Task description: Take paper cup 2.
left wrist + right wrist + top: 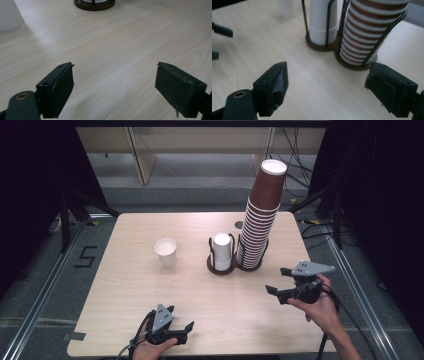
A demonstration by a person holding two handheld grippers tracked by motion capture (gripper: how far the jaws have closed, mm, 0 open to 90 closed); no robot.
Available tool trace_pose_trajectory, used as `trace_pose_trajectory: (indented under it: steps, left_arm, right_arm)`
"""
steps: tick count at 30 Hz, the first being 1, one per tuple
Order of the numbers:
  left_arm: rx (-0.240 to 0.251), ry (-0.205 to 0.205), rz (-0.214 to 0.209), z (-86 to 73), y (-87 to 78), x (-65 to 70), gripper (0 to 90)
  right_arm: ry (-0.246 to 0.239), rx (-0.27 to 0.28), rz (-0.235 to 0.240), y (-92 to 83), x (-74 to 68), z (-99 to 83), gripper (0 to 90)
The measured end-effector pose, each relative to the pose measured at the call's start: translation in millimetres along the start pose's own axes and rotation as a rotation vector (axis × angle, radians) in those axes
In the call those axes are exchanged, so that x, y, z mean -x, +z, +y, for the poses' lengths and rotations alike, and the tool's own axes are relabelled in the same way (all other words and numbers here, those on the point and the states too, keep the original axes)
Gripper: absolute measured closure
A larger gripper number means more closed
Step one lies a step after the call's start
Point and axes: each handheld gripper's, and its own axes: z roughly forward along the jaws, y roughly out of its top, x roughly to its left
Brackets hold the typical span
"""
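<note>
The tabletop (130, 285) carries little: a two-ring wire holder (235, 265) right of centre toward the far side, and one loose cup. In the holder's right ring rises the tall brown cup stack (260, 220), leaning a little to the right at its top; in the left ring sits the short white cup stack (222, 251), barely higher than the wires. A single white cup (166, 252) stands upright by itself to the left of the holder, apart from it, mouth up.

That lone cup looks like the work already done: one cup drawn off and set out. Nothing is being carried now. The right claw (279, 280) hangs near the brown stack's base, on its near right side, released, with bare wood between its jaws. The left claw (180, 317) rests at the near edge, left of centre, also released and empty. I judge any further cup has yet to be fetched.
</note>
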Motion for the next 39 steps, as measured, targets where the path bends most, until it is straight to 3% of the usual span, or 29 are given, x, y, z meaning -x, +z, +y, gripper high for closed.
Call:
trace_pose_trajectory:
  steps: [6, 11, 16, 22, 24, 29, 39]
  left_arm:
    - [-0.003, -0.016, 0.009, 0.5, -1.0, -1.9, 14.7]
    - [0.003, -0.016, 0.014, 1.5, -3.0, -4.0, 14.7]
    - [-0.007, -0.008, 0.01, -0.1, -1.3, -5.7, 14.7]
    - [-0.016, -0.006, 0.004, -1.1, 0.1, -6.1, 14.7]
    - [-0.02, -0.008, 0.009, -1.2, -0.4, -5.9, 14.7]
    - [-0.022, -0.008, 0.003, -1.1, -0.9, -5.6, 14.7]
    - [-0.025, 0.003, -0.01, -1.3, 0.1, -4.0, 14.7]
  right_arm:
    - [0.002, 0.067, -0.013, -12.0, 9.8, 36.4, 17.0]
    - [0.005, 0.073, -0.003, -10.3, 16.8, 55.4, 16.1]
    - [0.037, 0.112, -0.024, -10.7, 22.7, 72.2, 15.8]
    - [0.013, 0.148, -0.059, -13.6, 32.2, 99.6, 15.7]
    - [0.031, 0.159, -0.066, -14.5, 34.0, 107.5, 15.7]
    - [0.023, 0.193, -0.085, -16.4, 46.8, 131.1, 15.7]
    - [0.043, 0.2, -0.098, -16.0, 62.4, 171.8, 15.7]
